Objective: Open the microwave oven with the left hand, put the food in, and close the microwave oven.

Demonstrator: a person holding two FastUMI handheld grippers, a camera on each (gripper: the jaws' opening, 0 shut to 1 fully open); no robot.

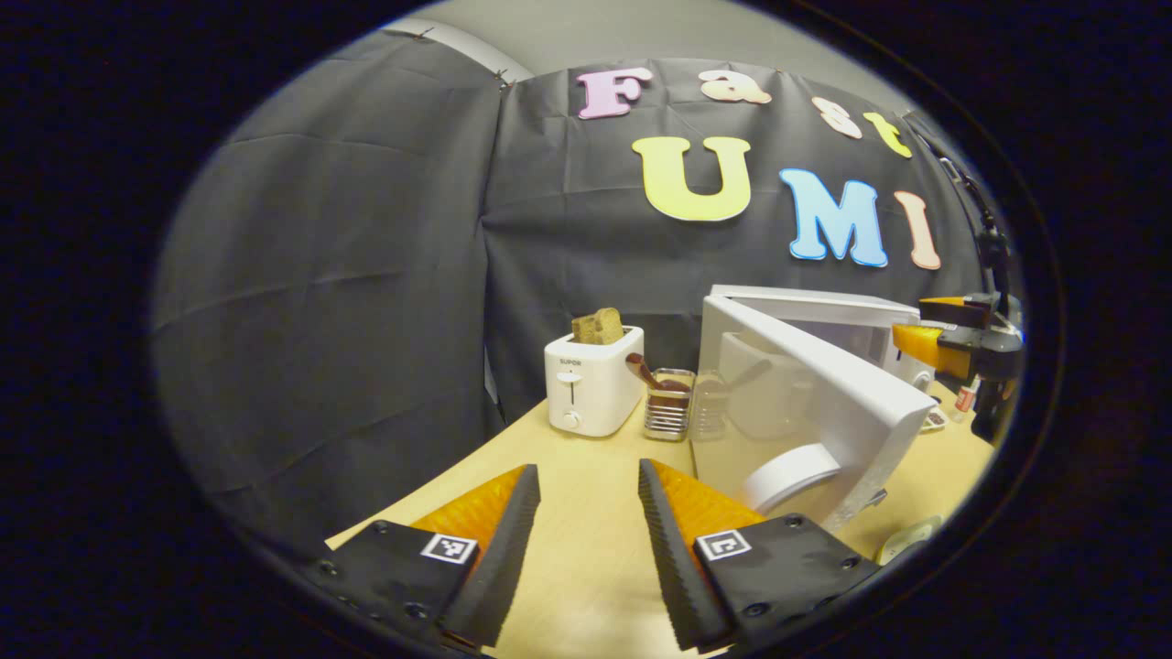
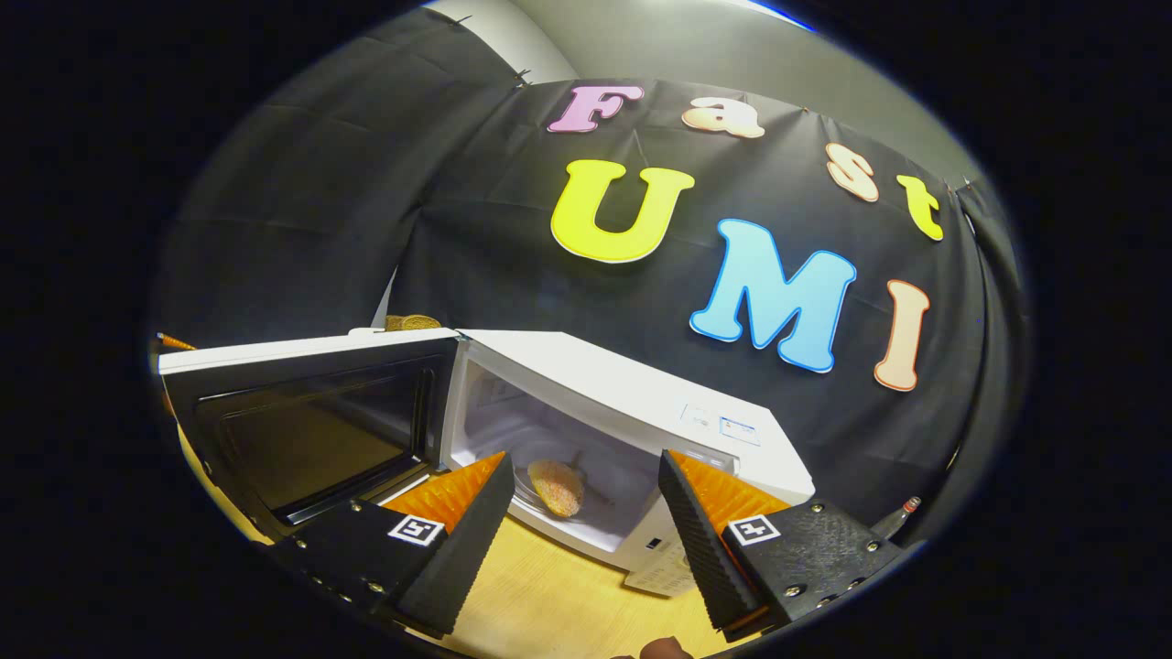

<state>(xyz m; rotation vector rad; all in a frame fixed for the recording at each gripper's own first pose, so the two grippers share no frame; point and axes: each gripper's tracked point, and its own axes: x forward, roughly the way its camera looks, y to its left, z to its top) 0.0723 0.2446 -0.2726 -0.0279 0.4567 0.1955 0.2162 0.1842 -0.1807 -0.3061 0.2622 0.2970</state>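
— While the door (image 2: pixel 311 426) hangs wide open, where is the food?

— Inside the oven (image 2: pixel 632 412), lying on the cavity floor. The food (image 2: pixel 557 486) is a round, crumbed piece, seen between the right gripper (image 2: pixel 586 494)'s two fingers but well beyond them, untouched.

— So the right gripper grips nothing?

— Nothing. Its fingers stand spread apart above the table (image 2: pixel 549 604), just in front of the oven's mouth.

— And the left gripper?

— Also spread wide and empty. The left gripper (image 1: pixel 589 494) hovers over the table (image 1: pixel 586 567), with the door (image 1: pixel 806 403) swung out just to its right, outer face toward the camera.

— What else stands nearby?

— A white toaster (image 1: pixel 593 381) at the back of the table, with a brown slice (image 1: pixel 598 326) poking from its slot. Beside it sits a small wire holder (image 1: pixel 668 407) with dark things in it, between the toaster and the door.

— Does the other gripper show from the left side?

— Yes, far right in the left gripper view, past the door's edge, near the oven's front.
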